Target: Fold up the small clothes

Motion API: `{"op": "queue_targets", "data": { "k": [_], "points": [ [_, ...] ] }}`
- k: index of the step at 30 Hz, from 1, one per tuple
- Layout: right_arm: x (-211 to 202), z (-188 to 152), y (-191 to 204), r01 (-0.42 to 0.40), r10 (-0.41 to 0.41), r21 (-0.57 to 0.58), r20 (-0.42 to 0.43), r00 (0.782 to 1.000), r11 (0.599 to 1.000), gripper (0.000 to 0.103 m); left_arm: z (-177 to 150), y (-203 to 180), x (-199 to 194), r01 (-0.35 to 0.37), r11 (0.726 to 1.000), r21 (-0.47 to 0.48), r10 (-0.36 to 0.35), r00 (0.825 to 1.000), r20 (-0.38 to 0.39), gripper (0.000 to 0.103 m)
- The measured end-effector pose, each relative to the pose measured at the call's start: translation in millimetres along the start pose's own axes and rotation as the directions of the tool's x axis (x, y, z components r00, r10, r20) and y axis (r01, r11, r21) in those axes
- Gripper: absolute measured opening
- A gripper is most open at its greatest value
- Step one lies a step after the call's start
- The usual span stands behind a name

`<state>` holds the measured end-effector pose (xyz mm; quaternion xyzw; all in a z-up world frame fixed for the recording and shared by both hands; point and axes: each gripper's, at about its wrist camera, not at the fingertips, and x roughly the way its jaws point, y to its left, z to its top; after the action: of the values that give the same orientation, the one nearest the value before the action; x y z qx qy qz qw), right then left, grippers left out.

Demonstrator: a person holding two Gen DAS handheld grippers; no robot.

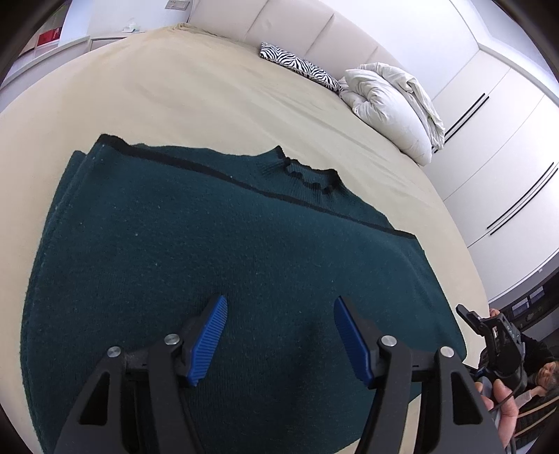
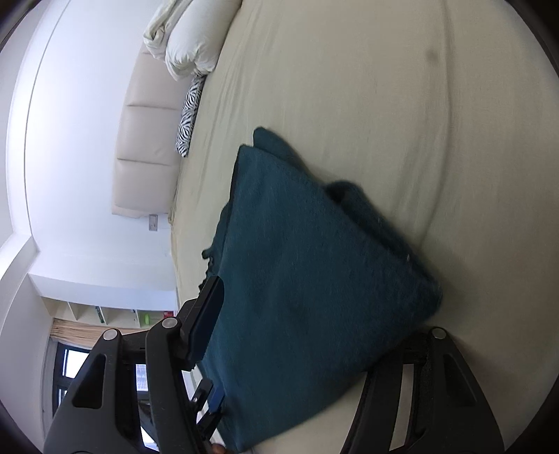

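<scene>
- Sweater (image 1: 209, 244), teal knit, lies flat on the beige bed (image 1: 209, 97), sleeves apparently tucked in, ready for another fold.
- My left gripper (image 1: 279, 335) hovers above it, spread wide, empty.
- Right wrist view alone shows my right gripper (image 2: 314, 335) straddling the sweater's raised edge; whether it grips, I cannot tell.

Beige bed sheet (image 1: 209, 97); zebra-print pillow (image 1: 300, 64) beside white duvet (image 1: 391, 101); padded headboard (image 1: 297, 24) behind.
</scene>
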<state>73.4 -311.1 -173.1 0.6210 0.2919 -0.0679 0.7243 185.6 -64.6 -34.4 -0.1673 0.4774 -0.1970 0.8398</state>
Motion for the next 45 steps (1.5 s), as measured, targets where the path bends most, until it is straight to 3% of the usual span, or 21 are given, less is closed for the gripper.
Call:
{"op": "queue_targets", "data": {
  "k": [5, 7, 10, 12, 16, 18, 20, 25, 27, 28, 29, 30, 31, 32, 34, 35, 38, 42, 45],
  "points": [
    [14, 10, 4, -0.023, 0.023, -0.015, 0.008, 1.000, 1.000, 0.055, 8, -14, 2, 0.056, 0.998, 0.012, -0.056, 0.998, 0.006, 0.064],
    [22, 12, 11, -0.028, 0.028, -0.052, -0.006, 1.000, 0.998, 0.048, 10, -20, 9, 0.078, 0.997, 0.015, -0.078, 0.997, -0.003, 0.064],
    [32, 16, 8, 0.003, -0.004, -0.076, -0.019, 1.000, 0.997, 0.030, 9, -26, 27, 0.067, 0.997, 0.029, -0.066, 0.997, -0.043, 0.064],
    [34, 20, 0, 0.010, -0.012, -0.063, -0.027, 1.000, 0.998, 0.012, 8, -25, 34, 0.055, 0.998, 0.043, -0.053, 0.998, -0.045, 0.064],
    [33, 20, 1, 0.011, -0.013, -0.099, -0.025, 1.000, 0.995, 0.011, 7, -18, 38, 0.084, 0.996, 0.030, -0.083, 0.996, -0.046, 0.063],
    [33, 20, 4, 0.028, -0.029, -0.112, -0.014, 0.999, 0.993, 0.011, 8, -12, 40, 0.096, 0.995, 0.009, -0.095, 0.994, -0.048, 0.058],
    [33, 18, 10, 0.056, -0.057, -0.136, -0.001, 0.998, 0.989, 0.011, 10, -6, 40, 0.094, 0.996, -0.010, -0.094, 0.994, -0.051, 0.046],
    [30, 0, 59, 0.122, -0.112, -0.303, 0.048, 0.992, 0.945, 0.011, 12, 14, 42, 0.116, 0.990, -0.080, -0.121, 0.991, -0.057, 0.020],
    [35, -22, 99, 0.148, -0.136, -0.462, 0.060, 0.989, 0.874, 0.011, 15, 28, 41, 0.150, 0.978, -0.148, -0.161, 0.985, -0.062, 0.011],
    [41, -45, 126, 0.154, -0.150, -0.592, 0.057, 0.987, 0.791, 0.011, 16, 36, 39, 0.181, 0.963, -0.198, -0.196, 0.979, -0.058, 0.011],
    [51, -79, 154, 0.156, -0.176, -0.745, 0.053, 0.983, 0.648, 0.011, 16, 44, 35, 0.218, 0.941, -0.259, -0.237, 0.970, -0.044, 0.013],
    [57, -104, 167, 0.145, -0.191, -0.824, 0.046, 0.981, 0.547, 0.011, 17, 52, 30, 0.251, 0.917, -0.309, -0.271, 0.962, -0.022, 0.018],
    [67, -133, 177, 0.128, -0.214, -0.891, 0.035, 0.976, 0.435, 0.011, 18, 57, 26, 0.286, 0.896, -0.339, -0.303, 0.953, 0.001, 0.034],
    [79, -157, 178, 0.125, -0.248, -0.934, 0.041, 0.968, 0.334, 0.011, 18, 63, 20, 0.351, 0.857, -0.376, -0.364, 0.931, 0.039, 0.052],
    [98, -185, 172, 0.144, -0.301, -0.969, 0.079, 0.950, 0.201, 0.011, 20, 65, 14, 0.394, 0.828, -0.399, -0.407, 0.912, 0.056, 0.068],
    [104, -195, 167, 0.145, -0.316, -0.976, 0.088, 0.945, 0.161, 0.011, 22, 65, 11, 0.399, 0.825, -0.401, -0.413, 0.909, 0.055, 0.076],
    [109, -212, 158, 0.160, -0.320, -0.983, 0.124, 0.939, 0.089, 0.011, 26, 62, 12, 0.415, 0.809, -0.417, -0.436, 0.899, 0.047, 0.085],
    [104, -219, 157, 0.175, -0.296, -0.984, 0.158, 0.942, 0.033, 0.011, 33, 54, 25, 0.379, 0.814, -0.441, -0.421, 0.907, 0.002, 0.087],
    [99, -230, 158, 0.187, -0.264, -0.981, 0.195, 0.945, -0.055, 0.011, 43, 43, 33, 0.337, 0.837, -0.432, -0.398, 0.916, -0.056, 0.081]
  ]
}}
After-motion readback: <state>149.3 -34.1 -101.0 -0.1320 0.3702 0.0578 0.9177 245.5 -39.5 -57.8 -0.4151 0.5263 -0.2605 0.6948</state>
